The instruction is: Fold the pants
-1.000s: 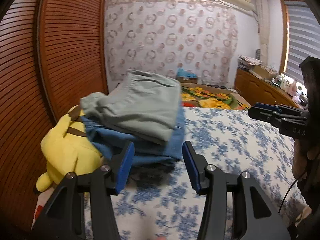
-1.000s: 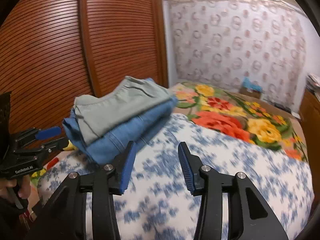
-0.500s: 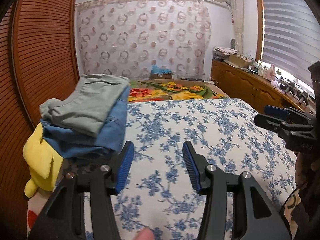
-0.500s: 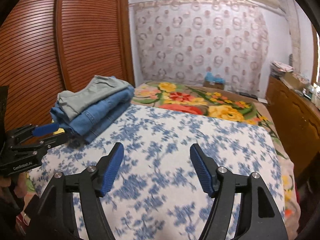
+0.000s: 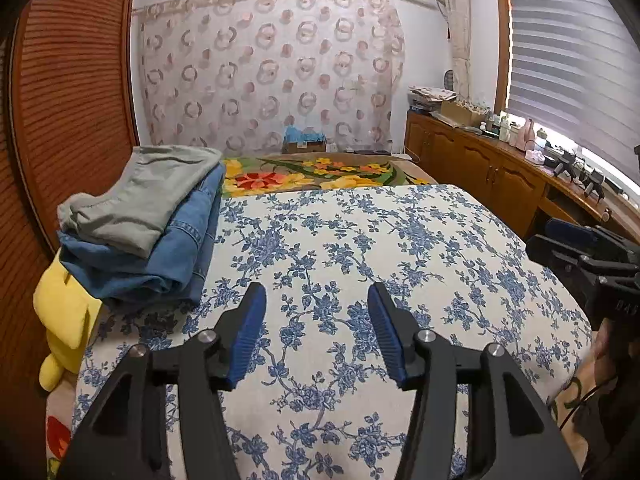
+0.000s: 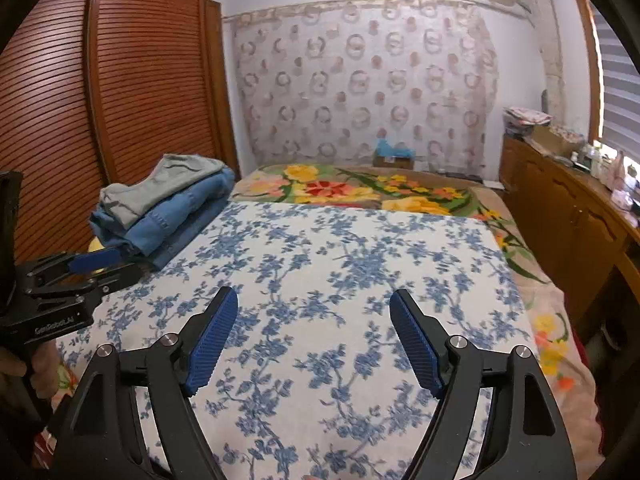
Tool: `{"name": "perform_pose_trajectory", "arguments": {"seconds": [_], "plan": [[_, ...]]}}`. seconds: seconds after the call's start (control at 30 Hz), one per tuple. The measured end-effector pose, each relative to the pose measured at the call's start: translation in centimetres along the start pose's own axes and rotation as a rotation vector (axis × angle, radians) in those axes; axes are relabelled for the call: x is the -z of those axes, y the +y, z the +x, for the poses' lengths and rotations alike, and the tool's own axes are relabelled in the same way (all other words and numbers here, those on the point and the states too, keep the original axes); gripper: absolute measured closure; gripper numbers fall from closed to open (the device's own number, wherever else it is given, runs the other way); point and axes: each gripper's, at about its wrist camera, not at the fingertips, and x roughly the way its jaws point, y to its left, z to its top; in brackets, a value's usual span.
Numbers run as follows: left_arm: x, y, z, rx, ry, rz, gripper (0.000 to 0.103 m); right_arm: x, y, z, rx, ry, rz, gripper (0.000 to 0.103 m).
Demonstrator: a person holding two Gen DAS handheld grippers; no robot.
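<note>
We see the white bedspread with blue flower print [image 5: 360,240] filling the near ground, bare between both tools. At its far left edge lies a stack of folded pants [image 5: 140,232]: grey-green cotton pair [image 5: 140,196] on top, blue denim pair [image 5: 176,252] beneath, touching. A yellow plush toy [image 5: 64,316] sits just left of the stack. Left gripper [image 5: 316,332]: jaws apart, having just opened slightly, nothing between. Right gripper [image 6: 314,344]: jaws wide, just opened further, holding nothing.
</note>
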Motion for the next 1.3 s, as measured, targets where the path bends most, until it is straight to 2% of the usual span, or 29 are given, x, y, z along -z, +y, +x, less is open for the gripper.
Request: {"name": "perform_pose_trajectory", "arguments": {"seconds": [0.37, 0.87, 1.3], "plan": [[-0.2, -1.4, -1.6, 0.002, -0.016, 0.003, 0.044, 0.6, -0.5, -3.0, 0.048, -0.028, 0.029, 0.017], [-2.7, -2.2, -6.0, -0.017, -0.095, 0.018, 0.043, -1.7, 0.2, -7.1, 0.060, -0.124, 0.041, 0.014], [-3.1, -2.2, -8.1, -0.032, -0.137, 0.020, 0.043, -2.0, 0.5, -8.4, 0.101, -0.160, 0.041, 0.014]]}}
